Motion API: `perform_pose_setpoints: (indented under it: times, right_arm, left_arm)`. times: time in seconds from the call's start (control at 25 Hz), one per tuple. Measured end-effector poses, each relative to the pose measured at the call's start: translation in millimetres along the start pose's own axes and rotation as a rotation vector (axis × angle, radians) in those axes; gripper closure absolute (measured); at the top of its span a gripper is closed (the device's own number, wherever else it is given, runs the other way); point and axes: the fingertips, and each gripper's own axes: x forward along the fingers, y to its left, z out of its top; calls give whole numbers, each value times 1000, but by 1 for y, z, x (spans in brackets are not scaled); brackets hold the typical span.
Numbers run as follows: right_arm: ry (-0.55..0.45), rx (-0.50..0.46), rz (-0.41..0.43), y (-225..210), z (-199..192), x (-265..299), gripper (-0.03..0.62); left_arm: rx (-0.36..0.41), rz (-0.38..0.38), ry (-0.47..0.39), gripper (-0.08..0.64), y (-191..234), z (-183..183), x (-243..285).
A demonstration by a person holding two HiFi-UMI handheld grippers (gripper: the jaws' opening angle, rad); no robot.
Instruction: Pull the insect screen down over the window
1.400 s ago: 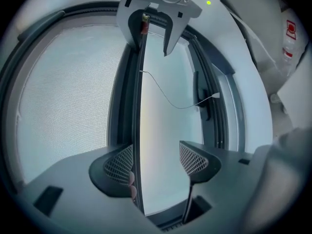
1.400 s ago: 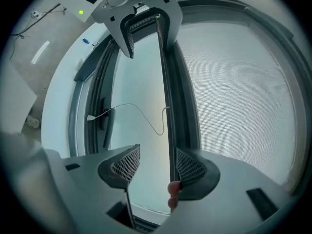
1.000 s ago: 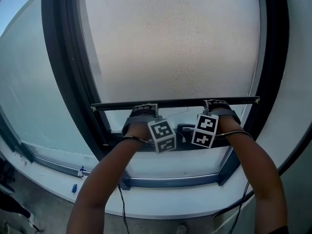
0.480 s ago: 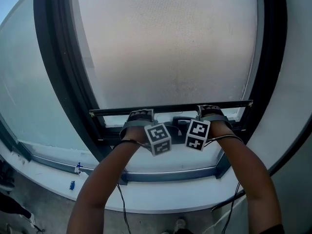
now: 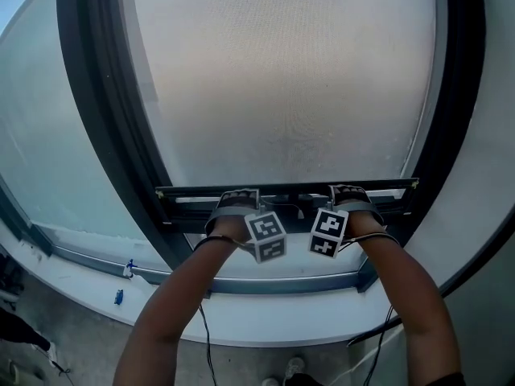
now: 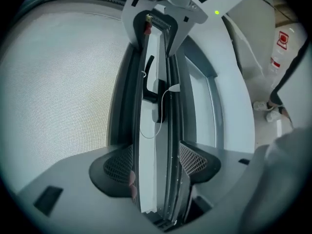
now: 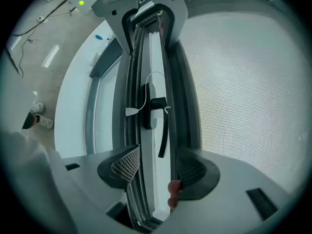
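Sill sits near the insect screen bar, gripped by left claw and right claw.

left gripper jaws clamped either side of the screen's bottom bar, mesh off left, window handle just beyond

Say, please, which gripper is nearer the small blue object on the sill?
Left. The left gripper clamps the black screen bar above-right of the blue object; the right gripper clamps it farther right.
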Motion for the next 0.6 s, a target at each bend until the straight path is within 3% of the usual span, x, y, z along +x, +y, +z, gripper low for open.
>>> perform_pose_setpoints:
  times: [0.2,0.44,0.52,0.6]
  right_arm:
    - [-24,-1,-37,-4,3,1,357]
    - [-84,-35,-74,-1,0,3,357]
    - [-126,-3,-91,-3,2,0,357]
    - [-191,93,-135,-10,3,-13,357]
  left_arm:
    - [-4,16,0,262,4,-3,0]
    - [43,54,-13,262,3,-1,4]
    - [42,39,-2,262,3,-2,4]
    - [35,23,3,262,3,-2,4]
